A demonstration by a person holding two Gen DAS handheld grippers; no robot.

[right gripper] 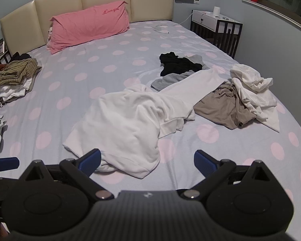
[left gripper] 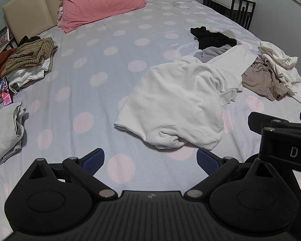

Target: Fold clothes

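A white long-sleeved top [left gripper: 176, 102] [right gripper: 126, 124] lies crumpled on the polka-dot bed, one sleeve stretched toward the back right. My left gripper [left gripper: 150, 160] is open just short of its near hem, with nothing between the blue pads. My right gripper [right gripper: 147, 160] is open too, its left finger over the garment's near hem. The right gripper's body [left gripper: 281, 136] shows at the right edge of the left wrist view. Beyond the top lie unfolded clothes: a black piece [right gripper: 178, 63] on grey fabric [right gripper: 170, 78], a taupe garment [right gripper: 224, 108] and a rumpled white one [right gripper: 252, 88].
A stack of folded clothes topped by an olive striped piece [left gripper: 28, 56] sits at the bed's left edge, with a grey folded garment [left gripper: 4, 132] and a phone [left gripper: 6, 91] nearby. A pink pillow [left gripper: 102, 4] leans on the headboard. A bedside table [right gripper: 216, 30] stands back right.
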